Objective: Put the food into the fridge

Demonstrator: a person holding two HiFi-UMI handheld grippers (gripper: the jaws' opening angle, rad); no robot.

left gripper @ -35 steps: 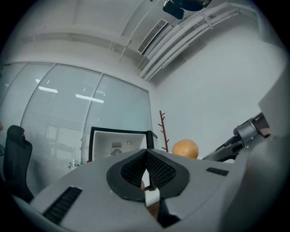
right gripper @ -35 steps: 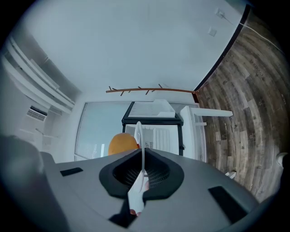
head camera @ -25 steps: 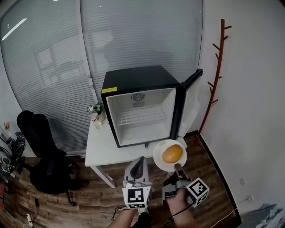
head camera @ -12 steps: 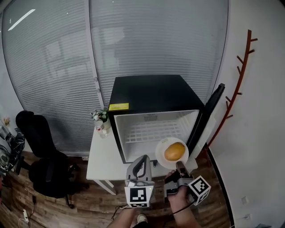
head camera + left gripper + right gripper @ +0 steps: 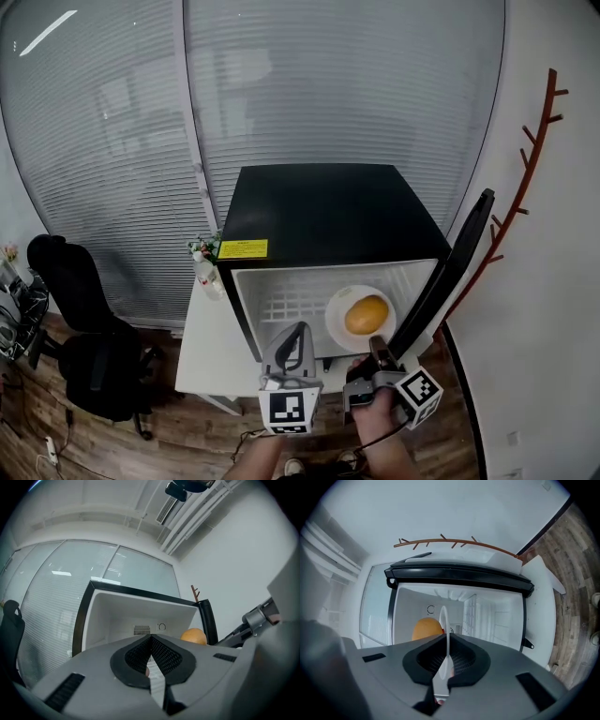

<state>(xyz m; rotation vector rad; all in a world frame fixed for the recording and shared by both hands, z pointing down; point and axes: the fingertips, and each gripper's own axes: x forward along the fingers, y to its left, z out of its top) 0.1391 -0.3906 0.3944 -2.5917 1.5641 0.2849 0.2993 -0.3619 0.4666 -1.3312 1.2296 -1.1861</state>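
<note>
**Plate of food held at the open fridge**

A black mini fridge [image 5: 319,202] is seen standing on a white table [image 5: 206,352], with its door [image 5: 452,272] swung open to the fridge's right side. The white interior is exposed, and a wire shelf [image 5: 291,302] is visible inside it.

The right claw [image 5: 377,348] is closed tight on the near rim of a white plate [image 5: 336,307], the rim being pinched edge-on between the two pads. On the plate a round orange-yellow piece of food [image 5: 366,315] is carried. The plate is held level at the fridge's open front, before the wire shelf in the head view. Whether it has passed the fridge's front edge cannot be told.

The left claw [image 5: 294,332] is held just beside the plate, below the fridge's opening, and is pointed at the interior. Its pads are brought together at the tips, and nothing is gripped between them.

A small potted plant [image 5: 204,255] is set on the table against the fridge's left side. Further left of the fridge a black office chair [image 5: 80,328] is seen on the wooden floor. A red-brown coat rack [image 5: 525,178] is placed against the wall to the right of the fridge, and closed blinds [image 5: 328,84] are seen behind the fridge.
</note>
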